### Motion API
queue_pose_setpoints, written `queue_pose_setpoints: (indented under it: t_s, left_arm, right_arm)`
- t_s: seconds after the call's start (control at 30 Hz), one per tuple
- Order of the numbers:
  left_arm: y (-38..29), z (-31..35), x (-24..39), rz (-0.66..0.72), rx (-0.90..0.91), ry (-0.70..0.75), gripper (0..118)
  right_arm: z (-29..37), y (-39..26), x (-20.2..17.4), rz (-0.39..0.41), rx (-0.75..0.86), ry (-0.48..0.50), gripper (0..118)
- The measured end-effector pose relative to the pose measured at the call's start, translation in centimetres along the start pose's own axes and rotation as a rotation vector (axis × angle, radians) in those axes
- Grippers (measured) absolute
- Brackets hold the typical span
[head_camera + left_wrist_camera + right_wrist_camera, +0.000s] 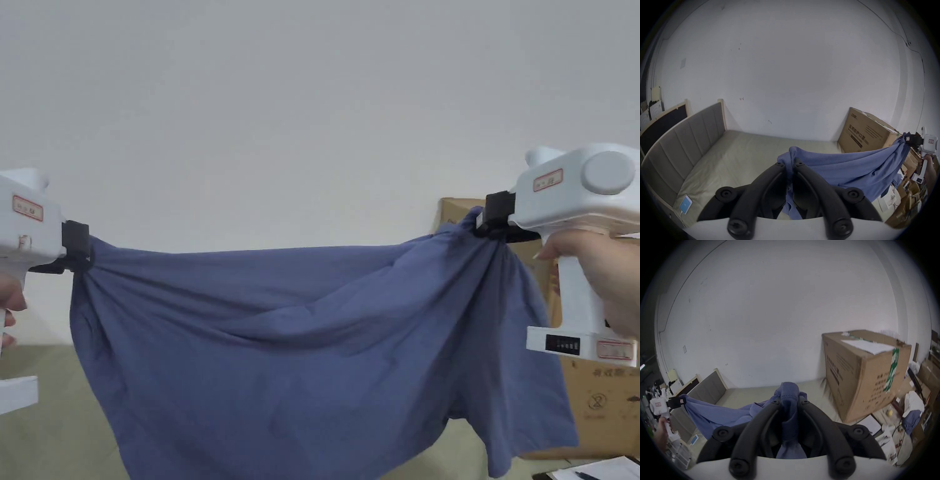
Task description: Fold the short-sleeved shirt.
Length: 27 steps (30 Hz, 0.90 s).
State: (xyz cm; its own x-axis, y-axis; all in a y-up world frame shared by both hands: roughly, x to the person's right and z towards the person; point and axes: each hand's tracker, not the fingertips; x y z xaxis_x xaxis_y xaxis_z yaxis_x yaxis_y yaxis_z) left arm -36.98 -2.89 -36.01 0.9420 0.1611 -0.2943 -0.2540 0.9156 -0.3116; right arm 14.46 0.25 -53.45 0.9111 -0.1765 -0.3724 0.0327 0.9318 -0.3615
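A blue short-sleeved shirt (300,350) hangs stretched in the air between both grippers, sagging in the middle above the bed. My left gripper (80,255) is shut on the shirt's left top corner, and in the left gripper view the shirt (843,168) is bunched between that gripper's (790,164) black jaws. My right gripper (489,220) is shut on the right top corner. In the right gripper view a wad of the shirt (789,395) is pinched between that gripper's (790,400) jaws. A sleeve hangs at lower right in the head view.
A bed with a beige mattress (737,155) and a grey padded headboard (685,134) lies below. A large cardboard box (864,374) stands at the right on the bed's end. A phone (686,206) lies on the mattress near the headboard. Clutter and boxes (907,191) crowd the floor at right.
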Motion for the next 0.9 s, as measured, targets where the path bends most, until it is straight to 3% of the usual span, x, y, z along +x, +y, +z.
queue_pose_setpoints:
  t_s: [0.17,0.3,0.43,0.53,0.7,0.77,0.83,0.9]
  left_arm:
    - [-1.4,-2.7,-0.2,0.037,0.104,0.038,4]
    - [-6.4,-5.5,-0.8,0.063,0.129,0.021,4]
    - [-15.7,-9.4,-1.7,0.095,-0.051,0.019,4]
    - [-24.1,-10.9,-2.9,0.162,-0.216,0.0,4]
    - [-36.0,-8.3,-5.6,0.23,-0.393,-0.04,4]
    - [-38.6,-5.8,-6.3,0.213,-0.409,-0.057,4]
    - [-39.7,-2.7,-6.8,0.202,-0.41,-0.07,4]
    - [-40.3,0.6,-7.2,0.189,-0.392,-0.079,4]
  right_arm:
    - [-3.5,-1.7,-0.7,0.076,0.059,-0.022,14]
    - [-7.2,-8.3,-0.1,0.112,0.095,-0.04,15]
    - [-10.9,-19.4,1.8,0.045,-0.039,-0.038,15]
    - [-12.1,-29.2,3.2,0.058,-0.182,-0.072,15]
    - [-7.8,-41.5,4.5,0.107,-0.378,-0.029,15]
    - [-4.7,-43.7,5.0,0.072,-0.397,0.008,15]
    - [-1.9,-44.5,5.3,0.093,-0.409,0.066,15]
    - [1.5,-44.6,4.9,0.164,-0.385,0.098,15]
